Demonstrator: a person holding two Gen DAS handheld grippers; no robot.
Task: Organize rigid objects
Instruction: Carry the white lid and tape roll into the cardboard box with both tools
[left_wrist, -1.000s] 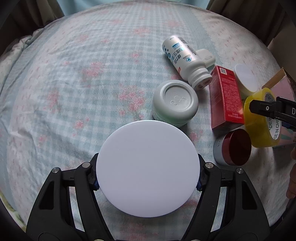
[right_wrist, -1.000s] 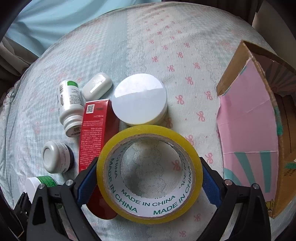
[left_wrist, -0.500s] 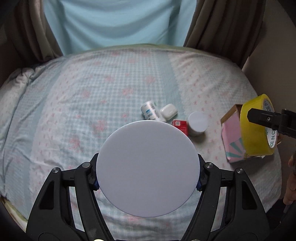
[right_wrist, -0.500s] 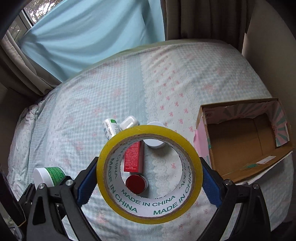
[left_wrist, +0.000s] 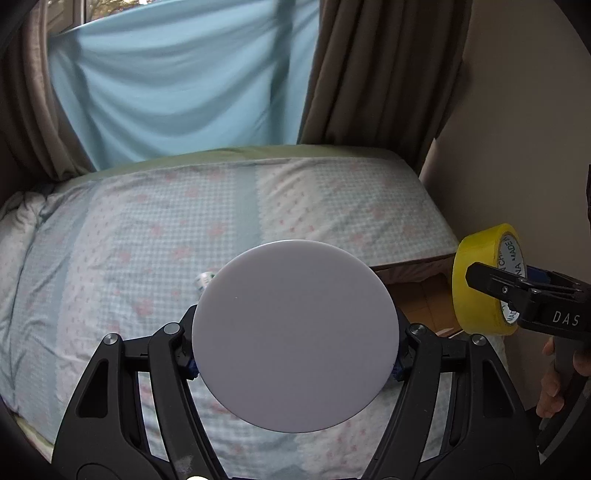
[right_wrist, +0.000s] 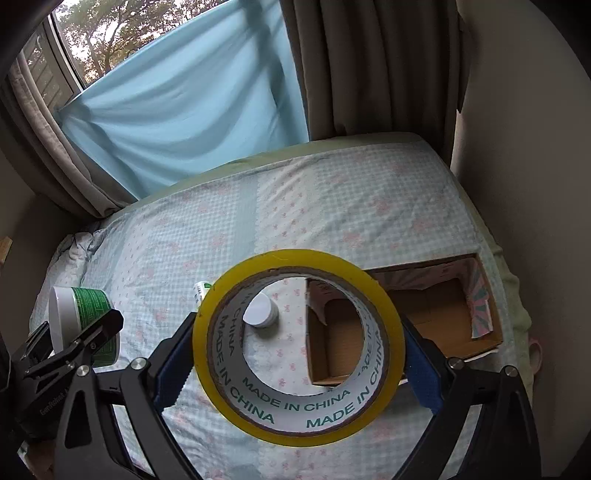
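Observation:
My left gripper (left_wrist: 294, 338) is shut on a white-lidded jar with a green label (left_wrist: 295, 336), held high above the bed; the jar also shows in the right wrist view (right_wrist: 83, 323). My right gripper (right_wrist: 299, 347) is shut on a yellow tape roll (right_wrist: 236, 402), held high above the bed; the roll also shows in the left wrist view (left_wrist: 476, 284). An open cardboard box (right_wrist: 439, 314) lies on the bed at the right, below the roll. A white round jar (right_wrist: 261, 313) shows through the roll's hole. A white bottle (right_wrist: 201, 290) peeks out beside the roll.
The bed (right_wrist: 221, 229) has a checked floral cover. Curtains (left_wrist: 373, 74) and a blue cloth (left_wrist: 177, 85) hang behind it, and a wall (left_wrist: 517, 147) stands to the right. A person's hand (left_wrist: 554, 384) holds the right gripper. The box also shows in the left wrist view (left_wrist: 421, 291).
Both grippers have risen far above the bed with their loads, so the objects on the bed look small. The open box has come into view below the tape roll.

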